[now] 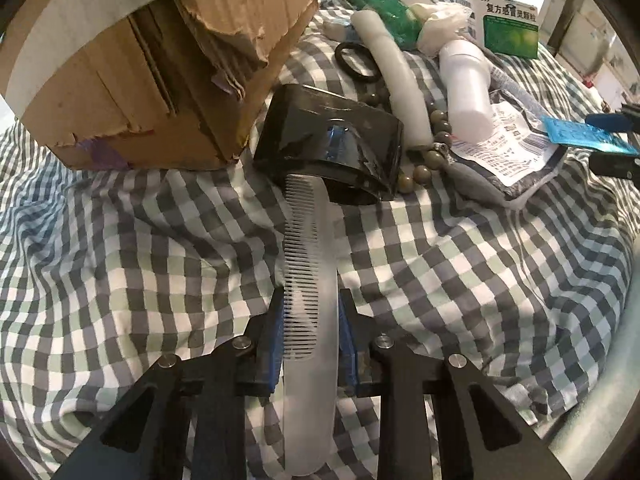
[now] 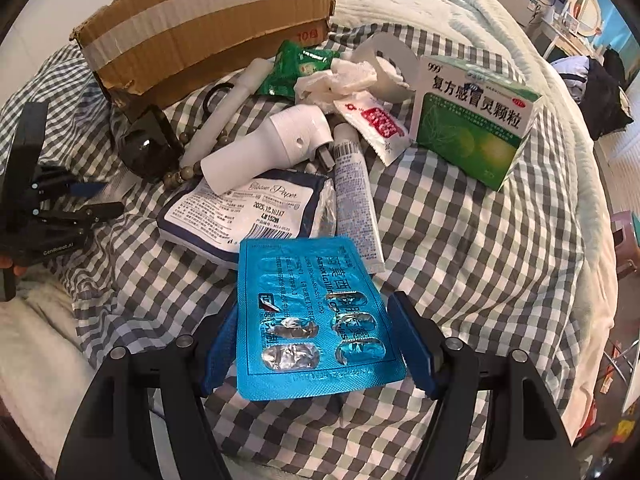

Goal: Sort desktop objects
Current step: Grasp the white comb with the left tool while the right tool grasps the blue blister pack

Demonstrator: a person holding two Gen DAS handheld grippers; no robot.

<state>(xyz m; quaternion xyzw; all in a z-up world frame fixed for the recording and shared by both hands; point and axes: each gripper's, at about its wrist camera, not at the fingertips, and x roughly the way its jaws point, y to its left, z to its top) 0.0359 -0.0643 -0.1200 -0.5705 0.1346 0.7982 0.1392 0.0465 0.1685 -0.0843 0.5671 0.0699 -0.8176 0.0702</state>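
Observation:
My left gripper [image 1: 310, 300] is shut on a frosted clear comb [image 1: 310, 264] and holds it above the checked cloth, its tip near a black glossy box [image 1: 332, 140]. My right gripper [image 2: 316, 312] is shut on a blue pill blister pack [image 2: 308, 312], held flat between the blue pads above the cloth. The blister pack [image 1: 580, 132] and the right gripper also show at the right edge of the left wrist view. The left gripper [image 2: 92, 200] shows at the left of the right wrist view.
A torn cardboard box [image 1: 140, 80] stands at the back left. A pile lies ahead: white bottle [image 2: 264, 144], tissue pack [image 2: 248, 212], tube [image 2: 356, 208], green medicine box [image 2: 476, 120], red sachet [image 2: 376, 120], bead bracelet [image 1: 432, 152], black ring [image 1: 356, 60], white cylinder [image 1: 400, 80], green packet [image 2: 296, 66].

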